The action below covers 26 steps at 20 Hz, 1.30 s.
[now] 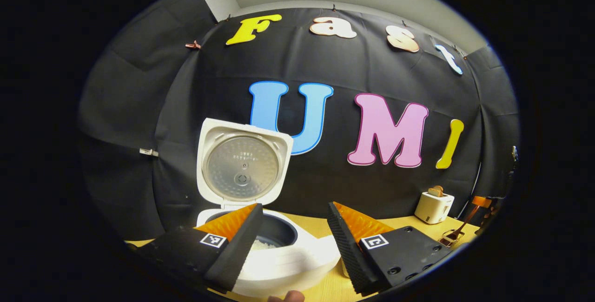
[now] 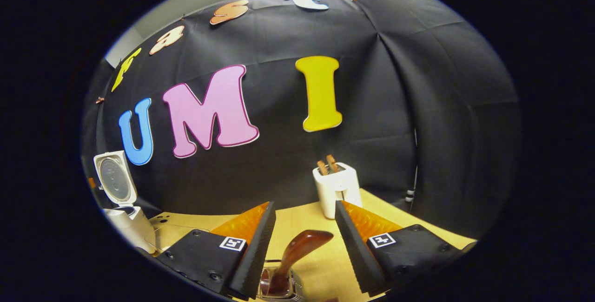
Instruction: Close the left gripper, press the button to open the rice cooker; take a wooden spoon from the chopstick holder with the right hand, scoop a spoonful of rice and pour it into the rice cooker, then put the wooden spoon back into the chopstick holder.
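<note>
The white rice cooker stands open, its lid raised upright, and white rice lies in the dark inner pot. My left gripper hovers open just above and in front of the pot, nothing between its fingers. In the right gripper view the wooden spoon stands in the metal chopstick holder, its bowl pointing up between the fingers. My right gripper is open around the spoon, the fingers apart from it. The rice cooker shows far left there, lid up.
A white toaster with bread slices stands at the back of the wooden table, also seen as the toaster at the right. The other gripper's hardware shows at the right edge. A fingertip shows at the bottom.
</note>
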### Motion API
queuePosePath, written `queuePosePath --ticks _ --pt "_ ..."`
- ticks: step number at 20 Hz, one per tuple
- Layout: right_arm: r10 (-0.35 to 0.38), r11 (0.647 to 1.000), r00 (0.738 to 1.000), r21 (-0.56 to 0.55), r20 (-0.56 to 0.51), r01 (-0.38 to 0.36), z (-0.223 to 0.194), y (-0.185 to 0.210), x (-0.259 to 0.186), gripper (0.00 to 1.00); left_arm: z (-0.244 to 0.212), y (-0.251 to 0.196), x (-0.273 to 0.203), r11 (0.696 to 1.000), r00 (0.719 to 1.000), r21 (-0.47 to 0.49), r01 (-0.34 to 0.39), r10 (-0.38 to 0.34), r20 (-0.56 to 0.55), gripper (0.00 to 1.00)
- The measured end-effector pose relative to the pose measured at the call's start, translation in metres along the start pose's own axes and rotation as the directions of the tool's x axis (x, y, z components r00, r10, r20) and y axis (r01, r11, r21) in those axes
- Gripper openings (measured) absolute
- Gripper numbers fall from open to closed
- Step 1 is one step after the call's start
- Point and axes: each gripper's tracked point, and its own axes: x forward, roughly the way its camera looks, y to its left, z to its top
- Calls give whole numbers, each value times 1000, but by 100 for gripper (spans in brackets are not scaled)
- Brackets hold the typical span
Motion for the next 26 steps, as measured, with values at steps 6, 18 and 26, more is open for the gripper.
queuePosePath --ticks 6,18,26 --pt "23 996 997 -85 71 -17 23 2 -32 81 59 27 32 999 997 35 -41 39 62 90" --pt "108 984 993 -148 52 -99 15 12 -58 81 143 110 173 972 968 33 -233 229 105 90" --pt "77 983 996 -170 51 -67 18 -3 -67 81 129 162 240 930 933 80 -359 359 24 89"
